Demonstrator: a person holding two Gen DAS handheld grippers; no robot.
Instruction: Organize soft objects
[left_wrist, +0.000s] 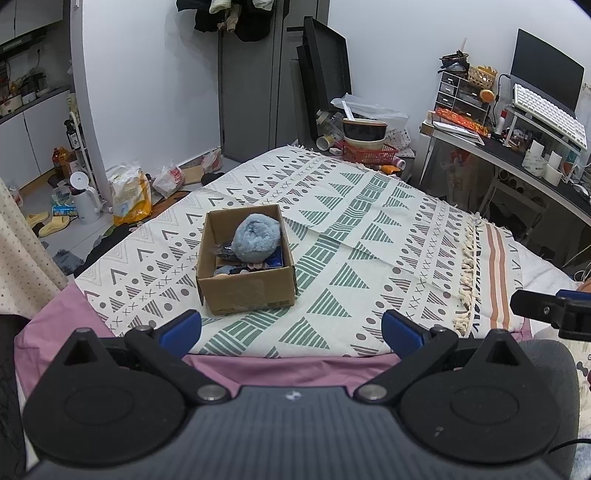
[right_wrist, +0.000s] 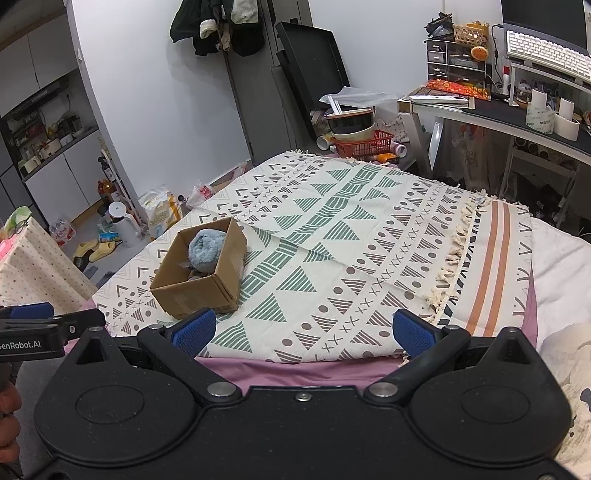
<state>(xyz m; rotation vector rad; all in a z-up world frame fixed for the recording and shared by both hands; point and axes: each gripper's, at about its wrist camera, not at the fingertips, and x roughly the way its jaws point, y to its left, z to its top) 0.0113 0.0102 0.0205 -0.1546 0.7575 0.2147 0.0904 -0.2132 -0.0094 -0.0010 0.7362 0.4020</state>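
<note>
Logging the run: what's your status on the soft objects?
Left gripper open, empty. Right gripper open, empty. Fluffy blue roll in cardboard box on patterned blanket. Nothing blocking.

I hold my left gripper level, its blue fingers spread wide with nothing between them. My right gripper is beside it, also wide apart and holding nothing.
</note>
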